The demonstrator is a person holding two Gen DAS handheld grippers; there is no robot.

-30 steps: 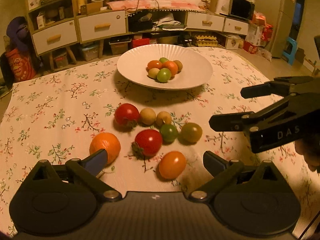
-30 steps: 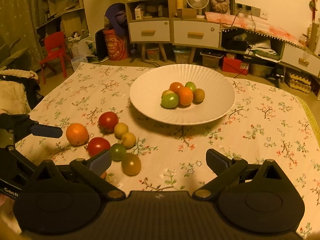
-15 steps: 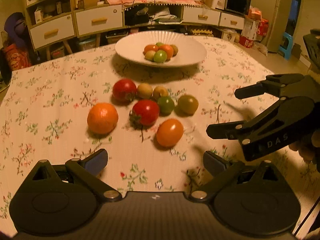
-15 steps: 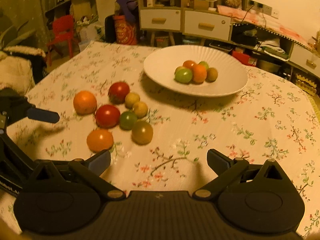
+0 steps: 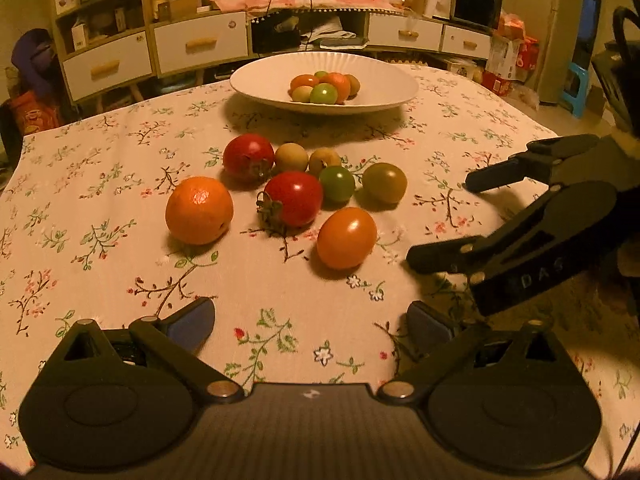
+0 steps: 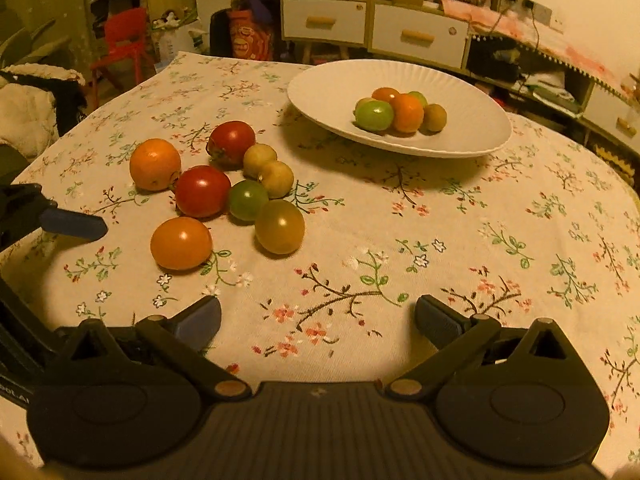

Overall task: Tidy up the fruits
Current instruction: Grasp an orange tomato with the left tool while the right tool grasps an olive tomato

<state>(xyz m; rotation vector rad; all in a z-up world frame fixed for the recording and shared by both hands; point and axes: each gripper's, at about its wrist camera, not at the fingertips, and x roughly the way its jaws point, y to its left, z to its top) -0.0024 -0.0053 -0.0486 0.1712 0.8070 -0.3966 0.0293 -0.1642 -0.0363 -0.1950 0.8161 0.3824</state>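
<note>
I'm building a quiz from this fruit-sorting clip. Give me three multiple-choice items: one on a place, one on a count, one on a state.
1. Where is the white plate?
A. beyond the loose fruit cluster
B. under the left gripper
C. on the floor

2. How many fruits lie loose on the tablecloth?
A. five
B. eight
C. eleven

3. What state is the right gripper in?
A. shut on the orange
B. shut, empty
C. open, empty

Answers:
1. A, it sits farther back on the table.
2. B, counting from the orange to the orange-yellow tomato.
3. C, its fingers stand wide apart over bare cloth.
</note>
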